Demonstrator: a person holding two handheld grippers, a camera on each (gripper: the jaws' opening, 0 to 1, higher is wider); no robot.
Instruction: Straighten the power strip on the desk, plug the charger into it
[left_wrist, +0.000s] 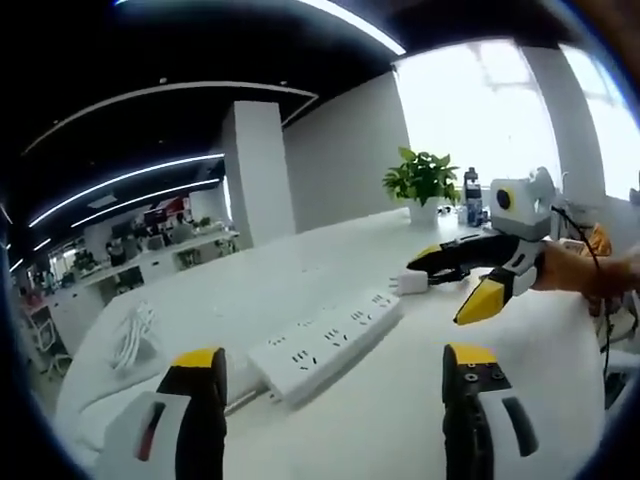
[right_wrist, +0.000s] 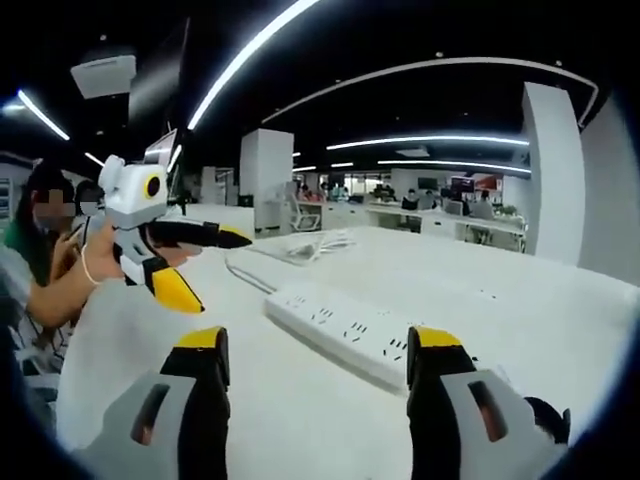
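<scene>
Left gripper view: power strip on desk, charger pinched at its far end

Left gripper view shows the left gripper (left_wrist: 335, 375) with its 2 yellow-tipped black jaws spread wide and holding nothing. Between and just beyond them lies the power strip (left_wrist: 325, 343), a long white rectangular bar of smooth plastic with a row of sockets, set at an angle on the white desk (left_wrist: 250, 290). Its cord leaves the near end. The right gripper (left_wrist: 440, 272) enters from the right, jaws pinching the small white charger (left_wrist: 412, 283) just beside the strip's far end; contact with the strip cannot be determined. A coil of white cable (left_wrist: 135, 335) rests near the desk's left edge. A potted green plant (left_wrist: 423, 183) and a dark bottle (left_wrist: 472, 195) stand at the far edge.

Right gripper view shows the right gripper (right_wrist: 318, 355), its own jaws apart, and the strip (right_wrist: 345, 325) just beyond them. The left gripper (right_wrist: 205, 265) is at the left, jaws apart. Bare desk surface surrounds the strip on all sides. A seated person (right_wrist: 45, 250) is at the left.
</scene>
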